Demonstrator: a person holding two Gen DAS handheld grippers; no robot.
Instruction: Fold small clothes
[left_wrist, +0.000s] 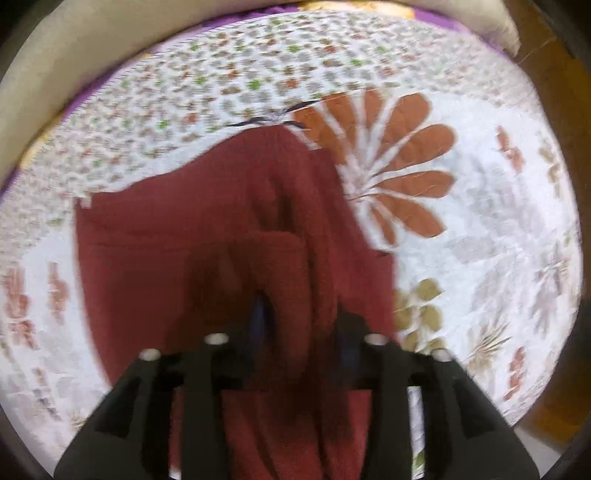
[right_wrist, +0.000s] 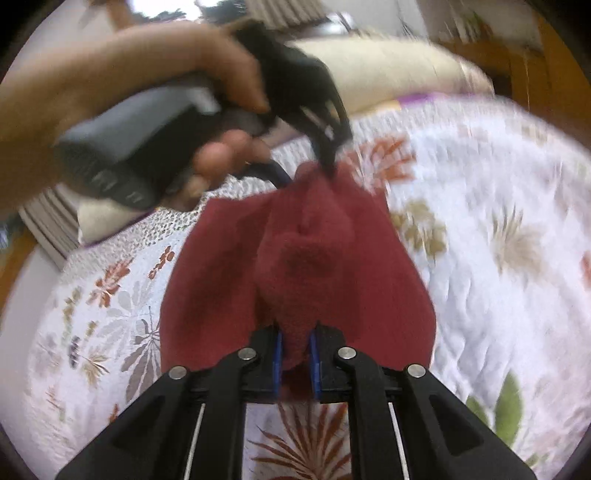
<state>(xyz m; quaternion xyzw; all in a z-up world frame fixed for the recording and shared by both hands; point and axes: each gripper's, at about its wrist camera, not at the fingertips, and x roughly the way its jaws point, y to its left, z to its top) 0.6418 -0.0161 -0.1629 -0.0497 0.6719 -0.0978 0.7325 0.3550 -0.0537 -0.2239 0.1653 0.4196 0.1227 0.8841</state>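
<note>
A dark red cloth (left_wrist: 207, 236) hangs bunched above a floral bedspread (left_wrist: 491, 236). My left gripper (left_wrist: 299, 325) is shut on a thick fold of the red cloth, which hides its blue pads. In the right wrist view the red cloth (right_wrist: 369, 288) stretches away from me. My right gripper (right_wrist: 295, 354) is shut on a near bunch of it, between blue pads (right_wrist: 277, 350). At the far end of the cloth the left gripper (right_wrist: 328, 162), held by a hand (right_wrist: 177, 74), pinches the other corner.
The white quilted bedspread (right_wrist: 498, 280) with orange and grey flowers lies under everything. A cream pillow (right_wrist: 391, 70) lies at the bed's far edge and a wooden frame (right_wrist: 554, 59) shows at the right. Both views are motion-blurred.
</note>
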